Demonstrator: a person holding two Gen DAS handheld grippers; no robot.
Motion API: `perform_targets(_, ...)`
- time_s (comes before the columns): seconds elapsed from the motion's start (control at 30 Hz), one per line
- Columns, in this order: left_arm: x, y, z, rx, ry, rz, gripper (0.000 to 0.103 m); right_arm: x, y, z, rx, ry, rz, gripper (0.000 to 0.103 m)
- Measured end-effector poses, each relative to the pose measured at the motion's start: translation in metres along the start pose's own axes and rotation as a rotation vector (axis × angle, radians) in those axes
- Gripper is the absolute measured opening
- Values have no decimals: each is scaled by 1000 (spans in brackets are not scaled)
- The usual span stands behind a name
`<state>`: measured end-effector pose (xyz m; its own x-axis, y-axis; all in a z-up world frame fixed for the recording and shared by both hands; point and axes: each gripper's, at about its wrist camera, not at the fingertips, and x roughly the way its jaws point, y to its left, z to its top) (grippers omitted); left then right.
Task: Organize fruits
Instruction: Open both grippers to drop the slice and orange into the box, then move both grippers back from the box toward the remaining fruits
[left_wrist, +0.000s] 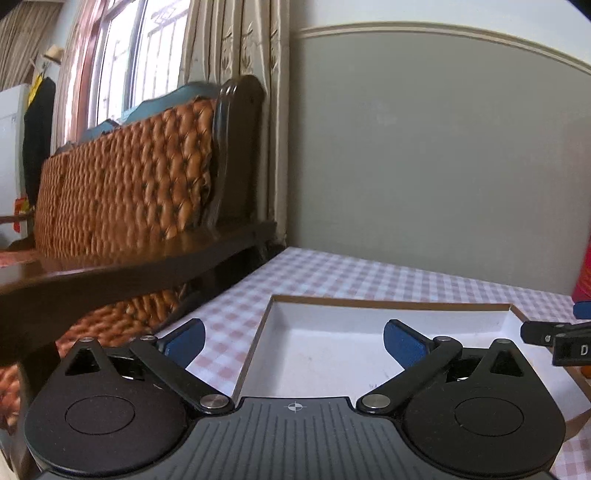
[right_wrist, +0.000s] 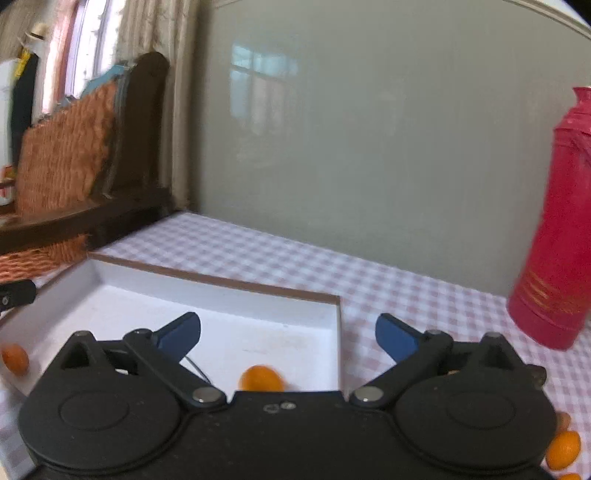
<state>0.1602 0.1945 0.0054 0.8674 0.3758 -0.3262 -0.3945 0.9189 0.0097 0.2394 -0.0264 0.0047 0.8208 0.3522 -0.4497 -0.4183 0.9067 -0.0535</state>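
- Left gripper (left_wrist: 293, 341): jaws spread wide, nothing between them, over the white tray (left_wrist: 325, 308).
- Right gripper (right_wrist: 288, 338): jaws spread; orange fruit (right_wrist: 261, 378) lies in the tray just below them, untouched.
- More fruits (right_wrist: 563, 450) on the counter (right_wrist: 424, 291) at right.

orange fruit (right_wrist: 261, 378), white tray (right_wrist: 207, 295), pink-checked tablecloth (right_wrist: 406, 280)

Letter on the right claw (left_wrist: 569, 341): you can read a white "D" on its black body, at the right edge of your left wrist view
Red flask (right_wrist: 554, 236): you see gold lines of print low on its side, too blurred to read
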Motion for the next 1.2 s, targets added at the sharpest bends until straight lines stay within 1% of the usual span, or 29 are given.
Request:
perform_targets(0.07, -1, 0, 0, 4, 4, -4, 102, -6, 1, -2, -10, -24, -6, 92)
perform_targets(0.2, -4, -1, 0, 8, 12, -11, 102, -12, 1, -2, -12, -29, 6, 92)
perform_targets(0.43, -16, -2, 1, 4, -4, -15, 102, -15, -1, 2, -5, -38, 3, 92)
perform_targets(0.63, -35, -7, 7, 6, -36, -13, 102, -40, -4, 7, 1, -79, -6, 92)
perform_targets(0.7, -41, -10, 8, 11, -43, -25, 103, -50, -7, 6, 10, -90, -4, 93)
perform_targets(0.77, -50, -12, 7, 11, -57, -20, 103, -62, -9, 4, 6, -103, -23, 93)
perform_targets(0.9, -70, -9, 2, -6, -90, -33, 103, -83, -13, -4, 2, -129, -34, 95)
perform_targets(0.97, -78, -8, -1, -17, -90, -29, 103, -92, -14, -7, -2, -143, -34, 97)
perform_targets(1.03, -84, -8, -4, -24, -71, -34, 103, -98, -15, -10, 2, -148, -42, 97)
perform_targets(1.13, -93, -11, -8, -6, -53, -50, 103, -106, -18, -15, 13, -137, -50, 97)
perform_targets(1.2, -101, -15, -11, 7, -62, -52, 103, -113, -19, -19, 14, -141, -58, 97)
